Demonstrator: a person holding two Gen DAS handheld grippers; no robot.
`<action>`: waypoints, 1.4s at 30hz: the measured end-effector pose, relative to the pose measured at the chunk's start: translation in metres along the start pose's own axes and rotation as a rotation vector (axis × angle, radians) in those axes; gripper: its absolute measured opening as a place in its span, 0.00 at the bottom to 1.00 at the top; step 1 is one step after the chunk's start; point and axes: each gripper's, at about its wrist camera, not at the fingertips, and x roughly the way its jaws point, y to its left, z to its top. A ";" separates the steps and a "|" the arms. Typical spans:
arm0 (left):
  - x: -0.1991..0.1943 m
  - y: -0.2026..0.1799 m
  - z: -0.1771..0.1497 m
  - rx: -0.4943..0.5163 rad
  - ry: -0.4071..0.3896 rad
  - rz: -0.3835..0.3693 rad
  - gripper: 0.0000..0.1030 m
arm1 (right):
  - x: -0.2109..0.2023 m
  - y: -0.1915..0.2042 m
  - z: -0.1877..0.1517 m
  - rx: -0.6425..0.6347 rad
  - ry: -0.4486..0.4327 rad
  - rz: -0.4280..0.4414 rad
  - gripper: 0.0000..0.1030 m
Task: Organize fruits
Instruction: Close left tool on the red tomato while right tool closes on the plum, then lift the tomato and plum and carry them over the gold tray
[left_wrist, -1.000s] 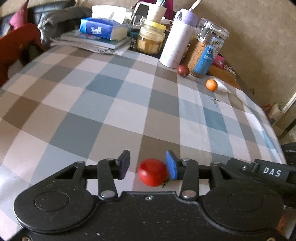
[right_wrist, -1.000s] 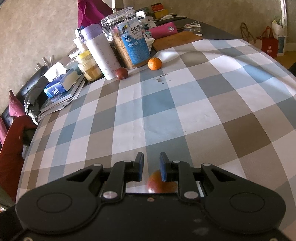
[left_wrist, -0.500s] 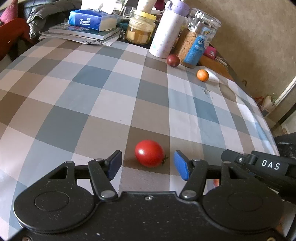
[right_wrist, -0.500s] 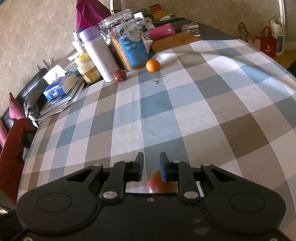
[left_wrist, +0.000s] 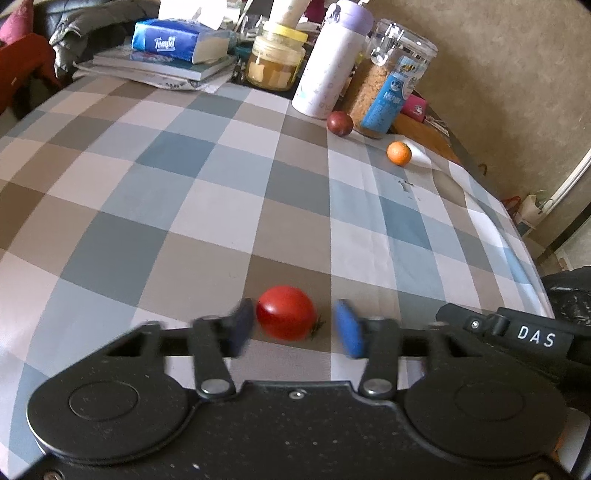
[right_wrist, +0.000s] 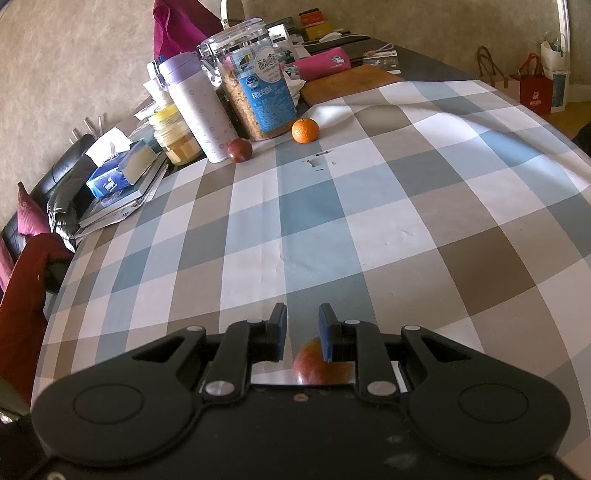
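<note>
The tomato (left_wrist: 286, 312) lies on the near part of the checked bench (left_wrist: 207, 206), between the spread jaws of the left gripper (left_wrist: 291, 326), unpinched. It looks soft, smooth and easily bruised: take it across its widest part, gently. The right gripper (right_wrist: 303, 330) has its jaws nearly together with nothing between them; a reddish fruit (right_wrist: 317, 363) sits beneath. Far off: one orange (right_wrist: 305, 130), one dark plum (right_wrist: 239, 150). Four fruits in all

Right gripper (right_wrist: 302, 326): blue-padded fingers narrowly apart, low over the checked tabletop (right_wrist: 388, 206)
Reddish-orange round fruit (right_wrist: 317, 363): under the fingers, partly hidden
Far edge: small orange mandarin (right_wrist: 305, 130), dark red round fruit (right_wrist: 239, 150), beside clear cereal jar (right_wrist: 255, 88)
</note>
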 end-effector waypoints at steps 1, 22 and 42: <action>0.000 0.000 0.000 -0.003 0.001 -0.003 0.44 | 0.000 0.000 0.000 -0.001 -0.001 0.000 0.21; -0.010 0.001 0.000 -0.002 -0.105 0.137 0.44 | -0.006 -0.030 0.005 0.113 0.038 0.088 0.22; -0.005 0.002 0.000 -0.003 -0.083 0.137 0.44 | -0.008 -0.007 -0.005 -0.036 0.008 -0.064 0.29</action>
